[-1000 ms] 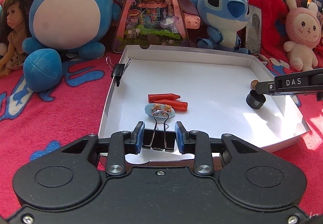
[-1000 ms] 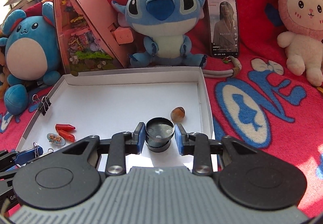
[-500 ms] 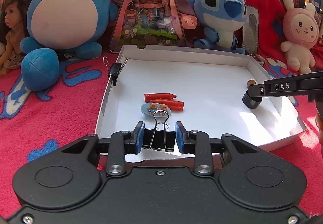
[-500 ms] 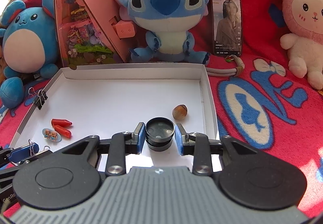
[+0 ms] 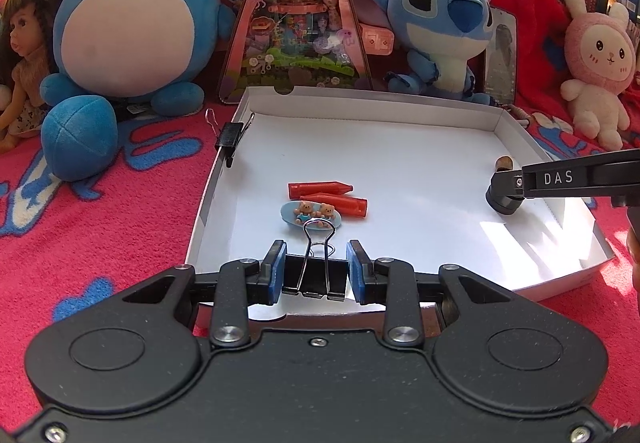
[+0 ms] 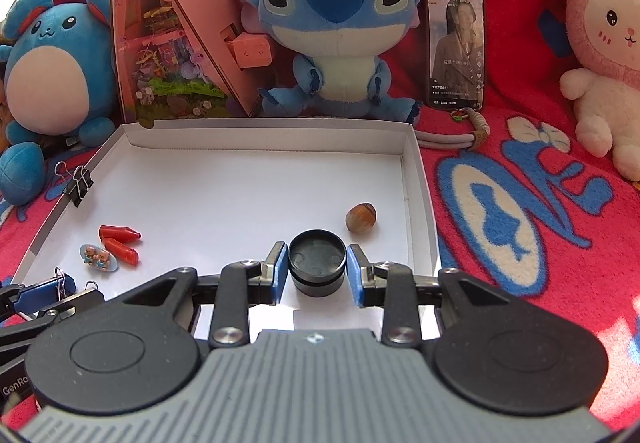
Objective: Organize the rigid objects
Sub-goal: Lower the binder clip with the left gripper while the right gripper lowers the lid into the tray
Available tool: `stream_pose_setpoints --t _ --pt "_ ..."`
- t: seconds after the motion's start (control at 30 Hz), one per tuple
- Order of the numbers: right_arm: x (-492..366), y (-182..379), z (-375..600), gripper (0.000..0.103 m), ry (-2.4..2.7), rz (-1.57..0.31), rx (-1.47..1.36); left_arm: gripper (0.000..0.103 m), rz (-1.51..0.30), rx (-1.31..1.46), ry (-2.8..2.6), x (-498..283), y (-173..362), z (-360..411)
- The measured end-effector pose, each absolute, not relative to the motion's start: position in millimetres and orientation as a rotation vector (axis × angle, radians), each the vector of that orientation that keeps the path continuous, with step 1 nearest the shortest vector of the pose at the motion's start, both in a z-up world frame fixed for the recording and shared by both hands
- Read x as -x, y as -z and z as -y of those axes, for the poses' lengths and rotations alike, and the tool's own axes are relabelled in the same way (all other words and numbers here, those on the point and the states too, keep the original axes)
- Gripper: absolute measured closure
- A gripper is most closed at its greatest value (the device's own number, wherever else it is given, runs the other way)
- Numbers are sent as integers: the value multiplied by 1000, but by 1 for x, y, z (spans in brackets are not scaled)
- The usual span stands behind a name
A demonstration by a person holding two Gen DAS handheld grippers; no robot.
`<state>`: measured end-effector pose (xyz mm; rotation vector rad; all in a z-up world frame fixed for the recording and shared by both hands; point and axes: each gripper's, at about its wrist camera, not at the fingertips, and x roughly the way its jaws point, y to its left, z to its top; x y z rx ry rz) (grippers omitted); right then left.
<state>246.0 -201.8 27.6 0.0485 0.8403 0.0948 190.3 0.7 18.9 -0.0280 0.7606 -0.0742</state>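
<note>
Here binder clip (image 5: pixel 314 275) upright, handles pointing away.

Red blanket (image 6: pixel 520 275), white tray (image 6: pixel 418 179), plush toys (image 6: pixel 336 27)

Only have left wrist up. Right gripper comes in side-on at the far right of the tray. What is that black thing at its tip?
Observer: A round black cap, seen from the right wrist, top face up, between the right gripper pads, which sit against its sides.
Operator: The brown thing behind it, only a sliver here?
Observer: A brown, rounded stone-like piece lying on the white tray floor just beyond the cap, apart from it and near the tray's right wall.
Operator: The phone beside the Stitch plush, is it on?
Observer: Yes. The phone leans upright with its screen lit, showing a person and lines of text.
</note>
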Motion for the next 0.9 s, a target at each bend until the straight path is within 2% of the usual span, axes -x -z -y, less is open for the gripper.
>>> stream_pose_setpoints --t 0.17,0.2,0.23,0.27,0.5,0.63,0.7,0.77,0.9 --pt "-247 -28 200 62 -97 -842 -32 72 -757 26 62 -194 -18 -1" --pt "-247 -28 200 58 -96 -842 -30 72 -757 27 62 -194 -18 -1" --pt "-247 -28 200 49 -96 -841 -29 72 -755 28 66 -194 -18 -1" --pt "-247 -28 200 47 -99 -841 -30 72 -755 28 70 -194 -18 -1" --pt "-250 -25 198 44 -87 -850 -11 72 -756 18 80 -195 -19 3" --pt "-253 -22 197 44 -87 -867 -5 72 -761 14 81 -197 -17 4" --pt "-253 -20 198 50 -88 -876 -11 72 -759 12 80 -198 -17 5" --pt "-254 -17 199 62 -89 -884 -17 72 -759 13 81 -198 -16 5" --pt "-255 -15 200 65 -90 -878 -27 72 -759 13 81 -199 -16 5"
